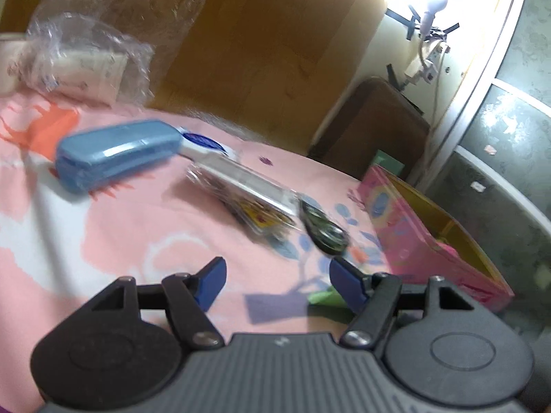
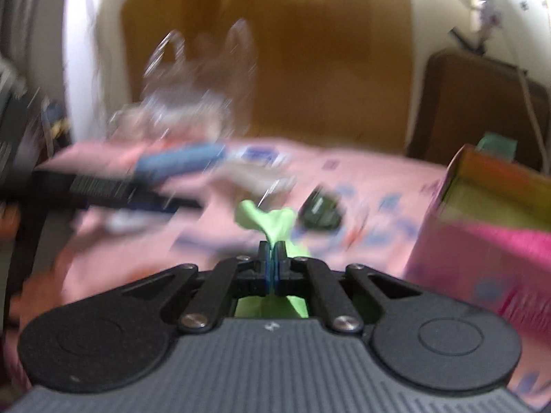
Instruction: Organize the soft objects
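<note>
My right gripper (image 2: pixel 273 253) is shut on a light green soft cloth (image 2: pixel 267 218). The cloth bunches up ahead of the pads and hangs below them, over the pink floral bedsheet (image 2: pixel 361 175). The right wrist view is blurred by motion. My left gripper (image 1: pixel 277 277) is open low over the sheet (image 1: pixel 131 234), with nothing between its blue pads (image 1: pixel 211 280). A scrap of the green cloth (image 1: pixel 323 297) shows just inside its right finger. An open pink box (image 1: pixel 430 230) with a yellow inside stands at the right, also in the right wrist view (image 2: pixel 482 251).
On the sheet lie a blue hard case (image 1: pixel 117 153), a clear packet (image 1: pixel 241 182) with a white tube at its far end, and a small dark green object (image 1: pixel 322 232). A crumpled clear plastic bag (image 1: pixel 93 48) sits at the back left. A brown headboard (image 1: pixel 258 51) stands behind.
</note>
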Demonstrator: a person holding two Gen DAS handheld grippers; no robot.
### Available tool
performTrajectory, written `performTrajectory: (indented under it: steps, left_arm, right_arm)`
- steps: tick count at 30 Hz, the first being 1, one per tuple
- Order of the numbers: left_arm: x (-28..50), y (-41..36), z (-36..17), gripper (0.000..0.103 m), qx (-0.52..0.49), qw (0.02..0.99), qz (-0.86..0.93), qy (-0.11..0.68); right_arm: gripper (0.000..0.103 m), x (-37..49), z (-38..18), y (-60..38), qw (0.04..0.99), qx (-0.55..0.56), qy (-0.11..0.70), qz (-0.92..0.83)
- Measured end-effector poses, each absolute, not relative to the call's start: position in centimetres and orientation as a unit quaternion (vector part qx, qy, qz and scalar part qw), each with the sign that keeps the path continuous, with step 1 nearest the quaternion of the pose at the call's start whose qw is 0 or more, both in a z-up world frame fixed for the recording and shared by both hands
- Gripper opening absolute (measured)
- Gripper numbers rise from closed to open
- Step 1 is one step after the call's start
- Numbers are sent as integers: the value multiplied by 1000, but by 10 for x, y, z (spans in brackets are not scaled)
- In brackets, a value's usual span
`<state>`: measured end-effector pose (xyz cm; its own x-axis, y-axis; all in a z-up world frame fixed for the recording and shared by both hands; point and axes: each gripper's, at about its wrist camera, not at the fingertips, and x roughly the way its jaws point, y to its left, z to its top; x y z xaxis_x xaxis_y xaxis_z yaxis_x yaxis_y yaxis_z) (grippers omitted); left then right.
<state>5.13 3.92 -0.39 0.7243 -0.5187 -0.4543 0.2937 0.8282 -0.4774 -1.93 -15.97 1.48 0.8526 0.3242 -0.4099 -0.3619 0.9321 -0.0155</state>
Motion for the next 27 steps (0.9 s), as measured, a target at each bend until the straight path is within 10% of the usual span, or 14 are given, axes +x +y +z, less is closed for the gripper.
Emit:
performTrajectory:
  steps: [4,6,11,16,19,27]
  left_arm:
    - [47,24,-2,68,-216,880,-269,327]
    - [43,15,2,68,-206,875,-280,337]
    - [35,-10,13,68,-169,873,-298,347]
    - [34,-31,-3,67,-148,864,-295,381]
    - [30,-38,-4,49,-149,854,-314,388]
    - [43,-82,42,47,-142,848,-380,342]
  right_arm:
    - [31,-41,-7,-147,950,-80,229,196]
    - [71,-48,-6,-147,952,-82,221,196]
    - [77,-58,8,-165,965,-46,188,178]
    - [63,-49,-8,-175,958,-29,230,168]
    - [11,-45,-19,-174,955,-21,235,177]
    - [11,-59,3,-177,977,-36,152,147]
